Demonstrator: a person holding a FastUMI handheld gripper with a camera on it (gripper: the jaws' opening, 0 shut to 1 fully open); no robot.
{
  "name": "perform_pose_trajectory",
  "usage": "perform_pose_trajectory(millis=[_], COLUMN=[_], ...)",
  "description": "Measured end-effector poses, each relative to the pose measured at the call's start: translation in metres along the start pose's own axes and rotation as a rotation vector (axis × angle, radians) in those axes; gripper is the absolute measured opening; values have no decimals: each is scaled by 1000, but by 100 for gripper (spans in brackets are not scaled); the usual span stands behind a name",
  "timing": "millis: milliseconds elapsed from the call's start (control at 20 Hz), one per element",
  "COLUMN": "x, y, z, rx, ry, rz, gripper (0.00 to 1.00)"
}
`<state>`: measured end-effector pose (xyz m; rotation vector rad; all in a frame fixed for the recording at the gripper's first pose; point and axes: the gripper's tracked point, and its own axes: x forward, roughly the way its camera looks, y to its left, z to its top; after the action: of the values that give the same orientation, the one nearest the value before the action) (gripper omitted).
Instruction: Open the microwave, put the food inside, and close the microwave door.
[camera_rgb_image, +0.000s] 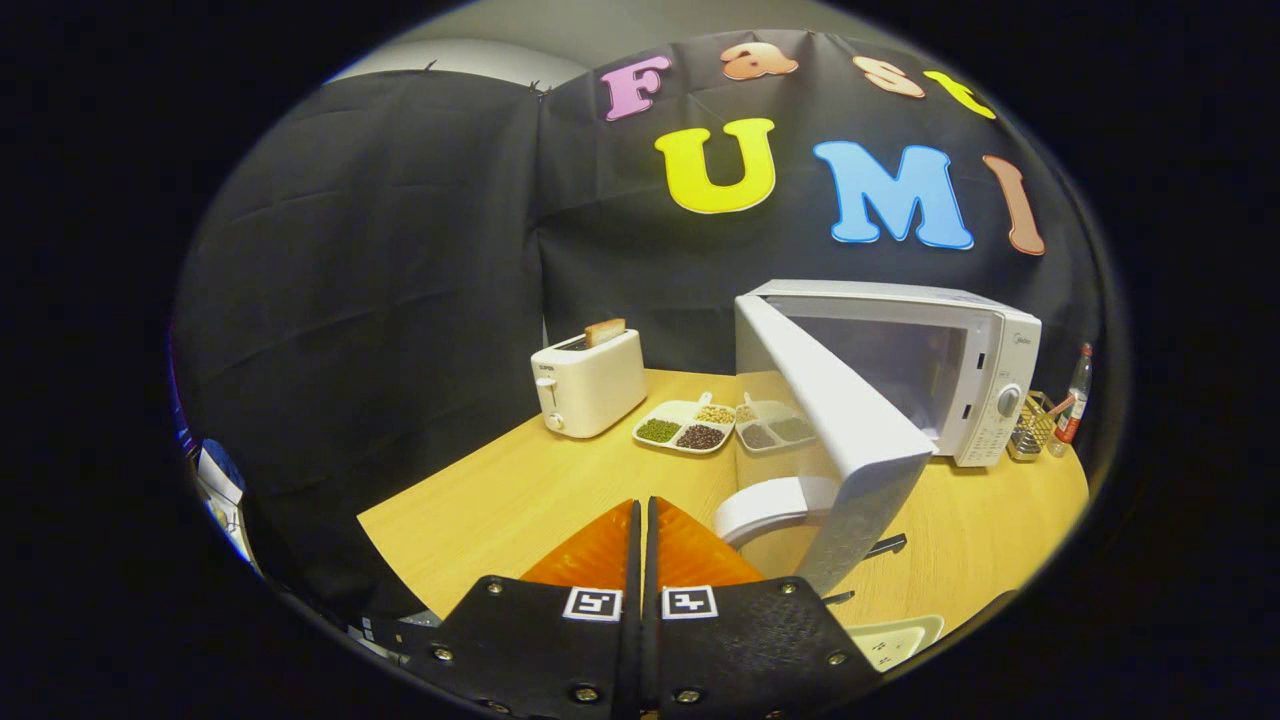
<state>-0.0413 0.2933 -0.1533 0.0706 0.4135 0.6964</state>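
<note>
A white microwave (960, 375) stands on the wooden table (530, 490) beyond my fingers and to their right. Its door (840, 430) is swung wide open toward me, with the door's white handle (765, 505) just right of my fingertips. The cavity looks bare from here. My gripper (642, 510) is shut, its two orange fingers (600, 550) pressed together with nothing between them. A pale plate's rim (895, 640) shows at the table's near edge, right of the fingers; whether food lies on it I cannot tell.
A white toaster (588, 385) with a slice of bread sticking up stands at the back left. A divided tray of beans (690, 425) lies between toaster and microwave. A wire basket (1030, 430) and a bottle (1075, 395) sit right of the microwave.
</note>
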Motion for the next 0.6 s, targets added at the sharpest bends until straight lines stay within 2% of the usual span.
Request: perform_pose_trajectory(millis=[600], x=[-6], y=[-107], z=[12], rx=[31], ry=[-11], rz=[-140], gripper=[1])
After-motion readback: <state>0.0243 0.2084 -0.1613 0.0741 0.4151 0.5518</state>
